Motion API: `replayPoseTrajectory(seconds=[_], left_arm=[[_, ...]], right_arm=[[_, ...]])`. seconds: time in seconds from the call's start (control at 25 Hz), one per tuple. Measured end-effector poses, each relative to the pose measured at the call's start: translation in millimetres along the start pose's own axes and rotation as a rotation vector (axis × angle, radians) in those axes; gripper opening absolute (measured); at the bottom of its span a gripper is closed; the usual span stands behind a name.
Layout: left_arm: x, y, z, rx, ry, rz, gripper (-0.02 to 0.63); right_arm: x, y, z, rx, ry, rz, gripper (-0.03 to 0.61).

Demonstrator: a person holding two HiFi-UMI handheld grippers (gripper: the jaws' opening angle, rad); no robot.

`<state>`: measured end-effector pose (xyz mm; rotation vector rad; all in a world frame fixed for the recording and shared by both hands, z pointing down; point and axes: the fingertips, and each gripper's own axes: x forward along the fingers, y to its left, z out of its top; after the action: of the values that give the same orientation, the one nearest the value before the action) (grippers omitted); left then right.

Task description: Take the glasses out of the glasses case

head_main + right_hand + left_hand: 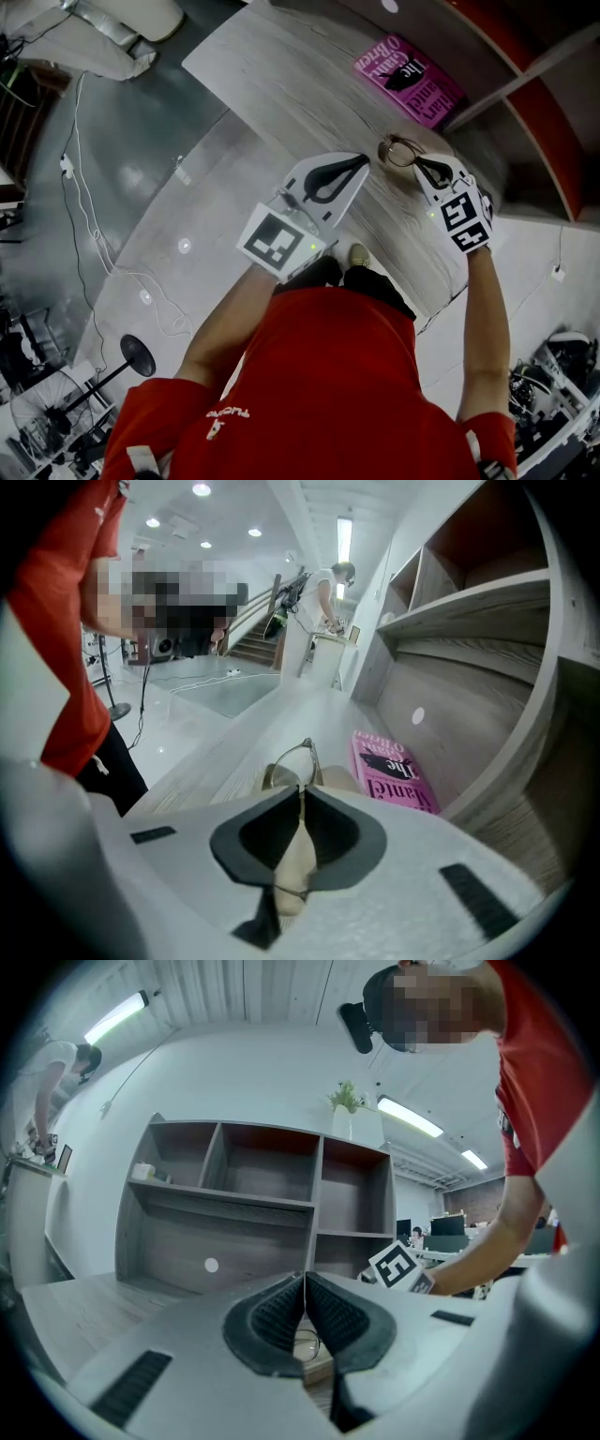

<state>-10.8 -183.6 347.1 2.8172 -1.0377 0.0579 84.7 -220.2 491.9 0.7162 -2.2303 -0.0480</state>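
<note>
While pinched by the frame between the nearly closed jaws of the right gripper (301, 792), the glasses (296, 764) are held over a tan item, probably the glasses case (291, 878), apparently for lifting clear. Left gripper (362, 163): jaws shut together, empty, kept alongside, possibly for steadying. Pink book (410, 80) is set well apart on the table (281, 84).
</note>
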Motion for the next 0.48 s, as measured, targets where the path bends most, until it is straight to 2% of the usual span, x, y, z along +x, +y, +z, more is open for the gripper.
replayPoseTrajectory(seconds=[0.48], left_arm=[[-2, 6, -9, -0.021, 0.0, 0.028, 0.012]], right_arm=[[-39, -3, 55, 0.009, -0.163, -0.015, 0.023]])
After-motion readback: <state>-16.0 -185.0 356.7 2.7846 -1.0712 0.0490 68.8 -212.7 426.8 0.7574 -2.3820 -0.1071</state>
